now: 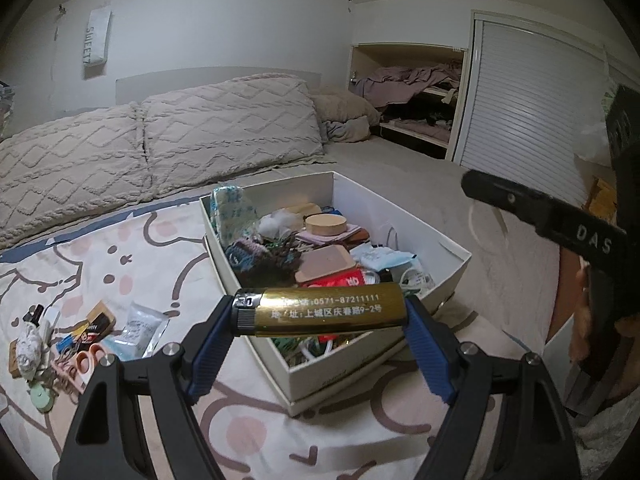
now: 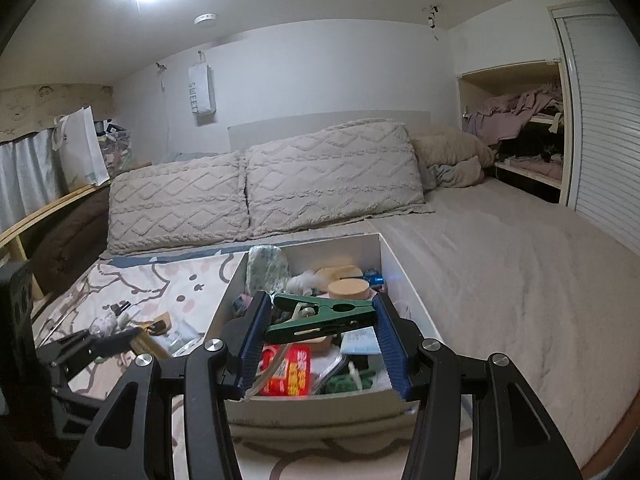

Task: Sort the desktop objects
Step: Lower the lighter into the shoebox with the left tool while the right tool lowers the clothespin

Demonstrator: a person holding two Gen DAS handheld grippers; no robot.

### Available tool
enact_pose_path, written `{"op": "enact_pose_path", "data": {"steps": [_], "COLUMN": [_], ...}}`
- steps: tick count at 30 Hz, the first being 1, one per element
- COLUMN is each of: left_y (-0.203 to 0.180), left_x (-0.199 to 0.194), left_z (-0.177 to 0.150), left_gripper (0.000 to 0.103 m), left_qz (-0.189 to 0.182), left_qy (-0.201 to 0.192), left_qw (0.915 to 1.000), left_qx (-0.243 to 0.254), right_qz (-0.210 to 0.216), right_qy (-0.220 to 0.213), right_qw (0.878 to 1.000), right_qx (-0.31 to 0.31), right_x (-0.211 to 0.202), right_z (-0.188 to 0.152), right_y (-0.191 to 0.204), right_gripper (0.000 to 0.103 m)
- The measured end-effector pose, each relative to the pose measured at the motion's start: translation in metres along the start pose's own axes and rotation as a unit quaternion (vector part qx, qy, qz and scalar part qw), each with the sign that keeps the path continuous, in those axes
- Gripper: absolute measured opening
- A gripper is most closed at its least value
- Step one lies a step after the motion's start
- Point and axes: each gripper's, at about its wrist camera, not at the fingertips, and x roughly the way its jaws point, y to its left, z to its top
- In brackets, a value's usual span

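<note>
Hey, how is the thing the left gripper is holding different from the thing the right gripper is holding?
The left gripper holds a gold lighter; the right gripper holds a green clip. The lighter is shiny, rounded and printed with white text, while the clip is matte and plain, with a hole and a metal spring. The lighter spans a wide gap between the fingers; the clip needs a narrower one. Both lie crosswise, gripped end to end, above the white box.

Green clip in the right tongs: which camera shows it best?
The right wrist view. There the green clip lies crosswise between the pads of the right tongs, its whole length visible above the white box. The left wrist view shows only one finger of those tongs; the clip is out of sight.
</note>
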Motion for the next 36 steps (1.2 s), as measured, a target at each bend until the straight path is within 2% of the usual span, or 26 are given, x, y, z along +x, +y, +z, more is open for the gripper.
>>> {"op": "enact_pose_path", "data": {"steps": [6,20,24,29,32,36], "left_y": [0.000,0.002,0.003,0.006,0.012,0.016], "left_x": [0.019,0.055,0.060,0.066,0.070,0.073], "left_z": [0.009,0.016,0.021,0.028,0.038,0.050], "left_gripper": [0.082,0.082,0.082,0.082,0.082,0.082], "left_qz": [-0.006,-0.006,-0.007,-0.010,-0.021,-0.019], "left_qy": [0.010,0.040,0.043,0.046,0.053,0.050], "left_qw": [0.9999,0.9991,0.9990,0.9987,0.9978,0.9980], "left_qx": [-0.005,-0.012,-0.014,-0.018,-0.033,-0.034], "right_qz": [-0.008,-0.020,-0.044,-0.053,-0.068,-0.069], "right_qy": [0.020,0.098,0.127,0.173,0.185,0.201], "right_qw": [0.999,0.995,0.991,0.984,0.980,0.977], "right_qx": [-0.023,-0.004,-0.006,0.001,0.008,0.017], "right_x": [0.023,0.095,0.119,0.147,0.156,0.165], "right_z": [0.018,0.039,0.036,0.025,0.019,0.011], "right_y": [0.001,-0.014,-0.020,-0.028,-0.034,-0.043], "right_gripper": [0.052,0.052,0.052,0.052,0.052,0.052]}}
